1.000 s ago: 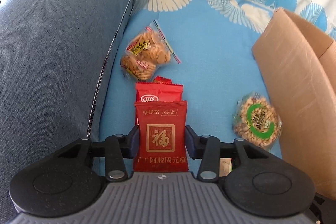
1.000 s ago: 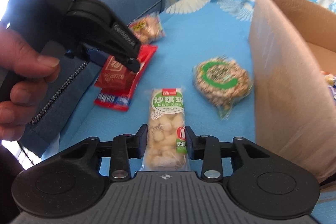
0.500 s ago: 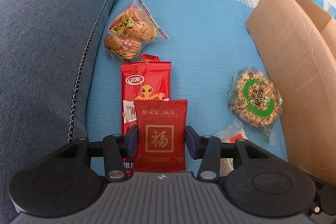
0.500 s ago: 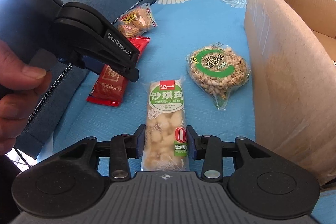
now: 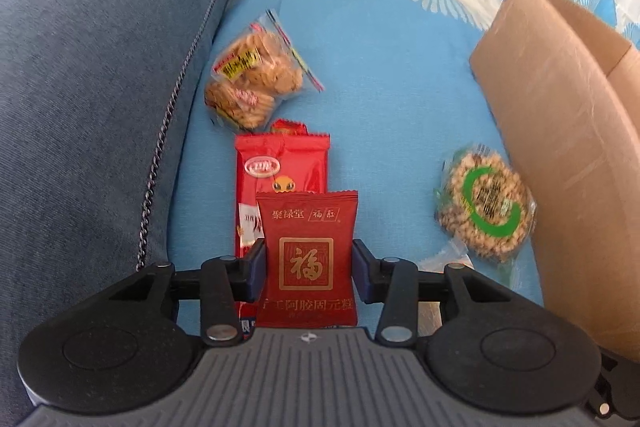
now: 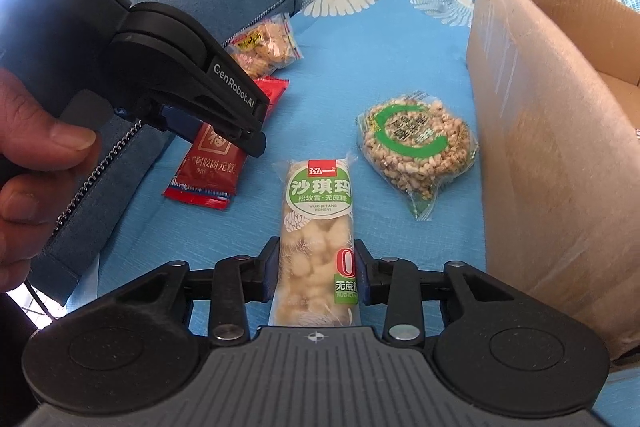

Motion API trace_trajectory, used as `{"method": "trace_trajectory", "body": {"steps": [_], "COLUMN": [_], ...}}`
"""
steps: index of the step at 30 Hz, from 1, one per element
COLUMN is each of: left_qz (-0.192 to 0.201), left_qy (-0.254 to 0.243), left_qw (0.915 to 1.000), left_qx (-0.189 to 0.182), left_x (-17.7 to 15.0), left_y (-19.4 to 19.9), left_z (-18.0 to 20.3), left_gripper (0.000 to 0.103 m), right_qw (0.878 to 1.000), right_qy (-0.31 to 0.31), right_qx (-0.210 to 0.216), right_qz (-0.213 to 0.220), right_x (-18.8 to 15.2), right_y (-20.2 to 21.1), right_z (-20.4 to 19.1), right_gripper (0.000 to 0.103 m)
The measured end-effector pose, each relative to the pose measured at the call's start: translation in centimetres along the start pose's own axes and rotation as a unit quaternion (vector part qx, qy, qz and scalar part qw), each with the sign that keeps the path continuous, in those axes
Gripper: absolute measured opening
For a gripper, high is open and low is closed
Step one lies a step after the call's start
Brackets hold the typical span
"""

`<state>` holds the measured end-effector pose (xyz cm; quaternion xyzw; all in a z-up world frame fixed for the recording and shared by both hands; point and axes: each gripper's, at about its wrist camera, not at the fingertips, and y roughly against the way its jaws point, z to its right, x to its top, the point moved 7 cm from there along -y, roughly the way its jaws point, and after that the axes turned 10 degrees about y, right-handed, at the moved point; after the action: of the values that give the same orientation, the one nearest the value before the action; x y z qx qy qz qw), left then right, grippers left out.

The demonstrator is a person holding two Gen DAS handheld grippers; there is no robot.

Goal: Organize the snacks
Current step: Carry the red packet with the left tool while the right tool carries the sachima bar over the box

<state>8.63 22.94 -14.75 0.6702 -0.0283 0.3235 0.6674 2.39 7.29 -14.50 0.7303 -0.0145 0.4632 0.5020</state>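
Both packets now lifted clear of the sofa seat (image 5: 400,99); a second ago they were lower. My left hand-held gripper (image 5: 308,269) is clamped on the red sachet (image 5: 307,251), above the long red packet (image 5: 282,167). My right hand-held gripper (image 6: 316,269) is clamped on the sachima bar (image 6: 318,235). Cardboard box (image 6: 532,131) sits to the right. Judgement: pick done, next is carrying both into it.

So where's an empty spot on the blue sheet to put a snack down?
Bare sheet lies between the cookie bag and the cardboard box, and between the red packet and the round puffed-rice cake. It is crowded along the sofa arm, where the red packets and cookies bunch together.
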Motion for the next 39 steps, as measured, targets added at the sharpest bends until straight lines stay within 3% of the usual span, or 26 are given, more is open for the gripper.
{"method": "trace_trajectory", "body": {"steps": [7, 11, 15, 21, 26, 29, 35, 39], "left_qz": [0.088, 0.160, 0.205, 0.222, 0.230, 0.222, 0.218, 0.216], "left_qy": [0.020, 0.038, 0.063, 0.042, 0.065, 0.071, 0.037, 0.027], "left_qw": [0.9952, 0.9843, 0.9721, 0.9680, 0.9614, 0.9618, 0.9667, 0.9684], "left_qx": [-0.036, -0.065, -0.096, -0.110, -0.137, -0.143, -0.130, -0.121], "left_x": [1.5, 2.0, 1.9, 1.9, 2.1, 2.2, 2.3, 2.5], "left_y": [4.0, 7.6, 10.7, 12.6, 13.5, 13.2, 12.3, 11.6], "left_z": [0.6, 0.7, 0.8, 1.7, 1.7, 2.2, 4.4, 5.4], "left_gripper": [0.047, 0.047, 0.048, 0.048, 0.048, 0.047, 0.048, 0.048], "right_qw": [0.999, 0.995, 0.990, 0.984, 0.978, 0.974, 0.964, 0.961], "right_qy": [0.010, 0.013, 0.018, 0.025, 0.024, 0.010, -0.022, -0.062], "right_qx": [-0.011, -0.021, -0.027, -0.040, -0.061, -0.075, -0.097, -0.107], "right_qz": [0.052, 0.098, 0.136, 0.174, 0.198, 0.216, 0.248, 0.247], "right_x": [0.8, 1.3, 1.5, 2.1, 4.1, 5.2, 6.1, 6.2], "right_y": [3.0, 5.7, 8.6, 12.4, 15.3, 17.0, 18.6, 18.3], "right_z": [-0.1, -0.2, -0.3, -0.6, 0.3, 1.5, 6.1, 10.3], "right_gripper": [0.038, 0.038, 0.038, 0.038, 0.038, 0.038, 0.038, 0.038]}}
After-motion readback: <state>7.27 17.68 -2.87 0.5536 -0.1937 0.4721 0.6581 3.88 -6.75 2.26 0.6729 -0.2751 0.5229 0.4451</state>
